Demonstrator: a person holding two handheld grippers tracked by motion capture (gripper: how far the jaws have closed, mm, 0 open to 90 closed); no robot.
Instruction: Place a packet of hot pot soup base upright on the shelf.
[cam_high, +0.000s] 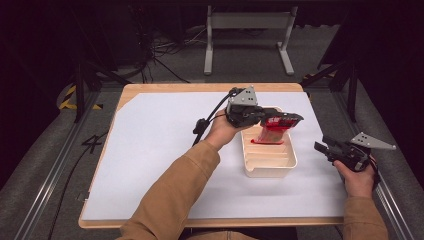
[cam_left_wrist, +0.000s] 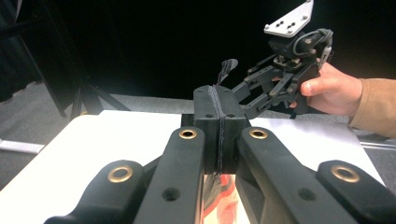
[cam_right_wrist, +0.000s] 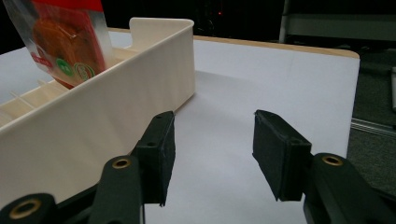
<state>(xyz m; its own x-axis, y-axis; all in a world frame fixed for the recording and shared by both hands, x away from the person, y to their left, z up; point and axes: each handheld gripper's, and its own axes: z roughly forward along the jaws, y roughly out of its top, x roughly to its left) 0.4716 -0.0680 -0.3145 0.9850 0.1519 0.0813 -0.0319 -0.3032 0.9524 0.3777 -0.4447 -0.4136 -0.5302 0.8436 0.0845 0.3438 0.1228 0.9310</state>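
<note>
— Sleeve aside, what is the left tool doing?
— Clamped on the red packet, upright over the cream rack, far end.
— And the right tool?
— Jaws wide, empty, just right of the rack.

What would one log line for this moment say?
left gripper: shut on red snack packet over slotted tray | right gripper: open, beside tray

Packet print too blurred to read; its top and left cut off by frame edge in right gripper view. In left gripper view, left gripper arms hide most of packet. Tray near end cut off at left edge.
</note>
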